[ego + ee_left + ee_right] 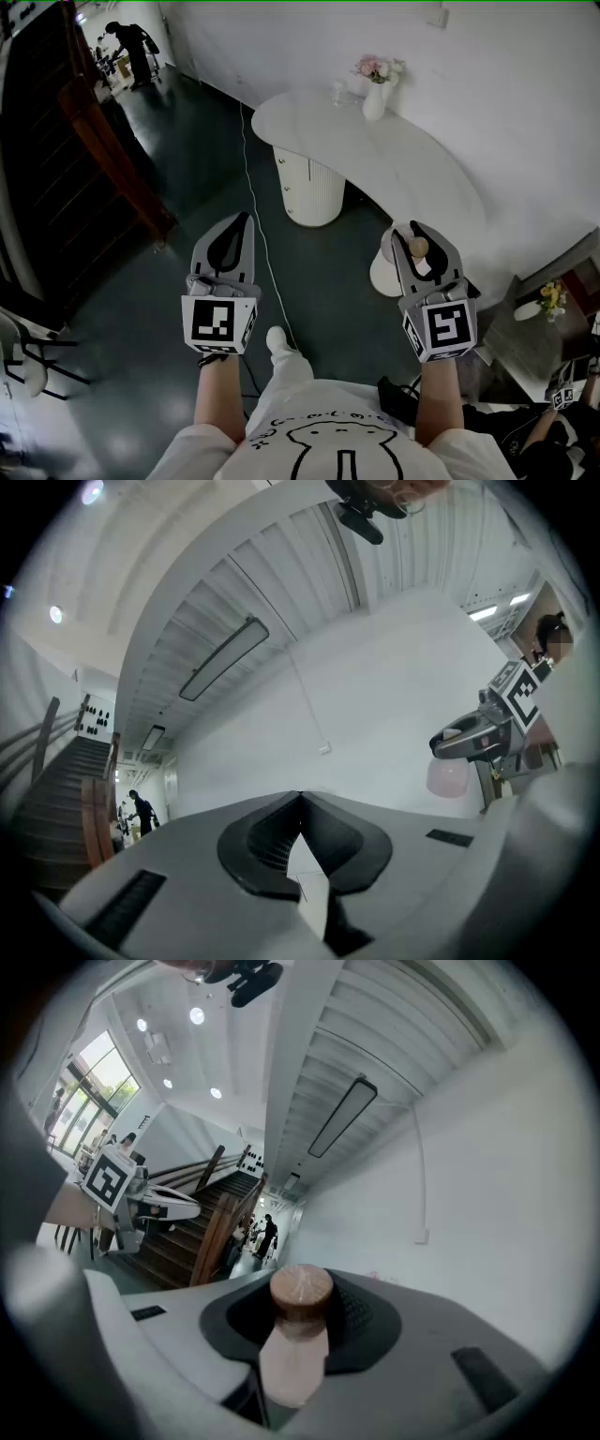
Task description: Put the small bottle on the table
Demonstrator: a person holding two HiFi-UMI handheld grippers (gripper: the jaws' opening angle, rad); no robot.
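Right gripper view gives the nearest fact. The right gripper (309, 1321) has its jaws clamped on the small bottle (298, 1344). The cork end stands up above the jaws and the pale pink body drops away beneath them. The bottle's long axis therefore runs roughly upright, across the jaws rather than along them. In the left gripper view that pink body shows hanging under the right gripper, clear of any surface. The left gripper (300, 797) has its jaws pressed together with nothing between them, and it is held out level beside the other.

From the head view, both are carried in front of the person over the dark floor (187, 187). The right gripper (411, 234) and its small bottle (418, 247) sit at the near edge of the white curved table (403, 159). The tabletop spreads ahead of them and towards the left. The left gripper (239, 232) is over open floor, further from the table. My reading is that the bottle has yet to be carried forward over the bare top and lowered base first. Bare tabletop lies between the bottle and the vase of flowers (375, 94) at the far end. A person (131, 42) stands well beyond.
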